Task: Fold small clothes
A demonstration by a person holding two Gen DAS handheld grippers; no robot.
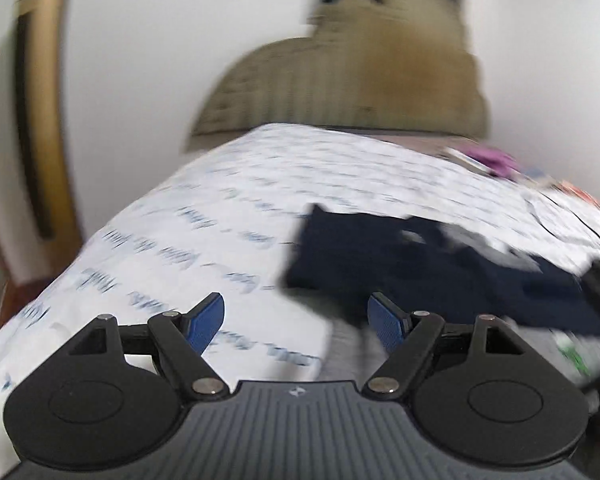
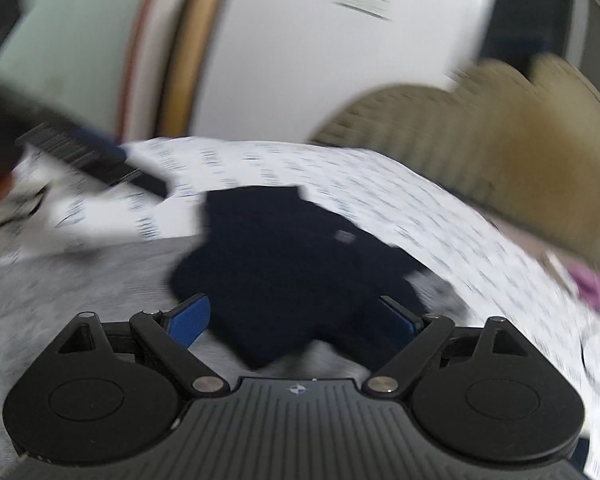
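Observation:
A small dark navy garment (image 1: 420,268) lies crumpled on a bed with a white printed sheet (image 1: 220,208). In the right wrist view the garment (image 2: 276,256) lies straight ahead, partly on a grey cloth (image 2: 80,280). My left gripper (image 1: 296,316) is open and empty, just left of and in front of the garment. My right gripper (image 2: 296,316) is open above the garment's near edge, holding nothing. The left gripper also shows blurred at the far left of the right wrist view (image 2: 92,156). Both views are motion-blurred.
A tan padded headboard (image 1: 360,80) stands at the bed's far end against a white wall. A gold-framed panel (image 1: 40,100) stands at left. Purple cloth (image 1: 492,160) and other items lie at the bed's far right. Grey-white clothes (image 1: 572,352) lie near right.

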